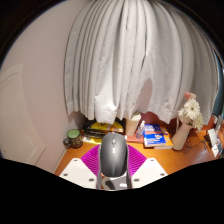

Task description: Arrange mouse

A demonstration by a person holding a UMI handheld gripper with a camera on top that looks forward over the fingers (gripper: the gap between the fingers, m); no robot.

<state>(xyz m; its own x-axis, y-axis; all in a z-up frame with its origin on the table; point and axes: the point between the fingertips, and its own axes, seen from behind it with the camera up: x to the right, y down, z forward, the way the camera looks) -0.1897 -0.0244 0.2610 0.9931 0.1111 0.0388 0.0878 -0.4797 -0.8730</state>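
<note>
Big white curtains (pixel 125 60) hang down at the back and cover most of the wall. Under them is an orange-brown desk (pixel 160 157) pushed up close to the curtains.

At the far edge of the desk, things sit in a row, out of the way. There is a flat stack of books (pixel 101 129) in the middle. To the right of it lies a blue book (pixel 154 135). Further right stands a light vase with white flowers (pixel 187 118). On the left sits a small dark jar (pixel 73 137).

That leaves room in the middle of the desk for a purple mat (pixel 93 156). It looks like the spot where a mouse should go.

The grey mouse (pixel 114 155) is right between the fingers of the gripper (pixel 114 176), over the purple mat. The fingers look squeezed on its two sides, holding it. I think it is held this way so it can be set straight on the mat. I cannot tell if the mouse touches the mat yet.
</note>
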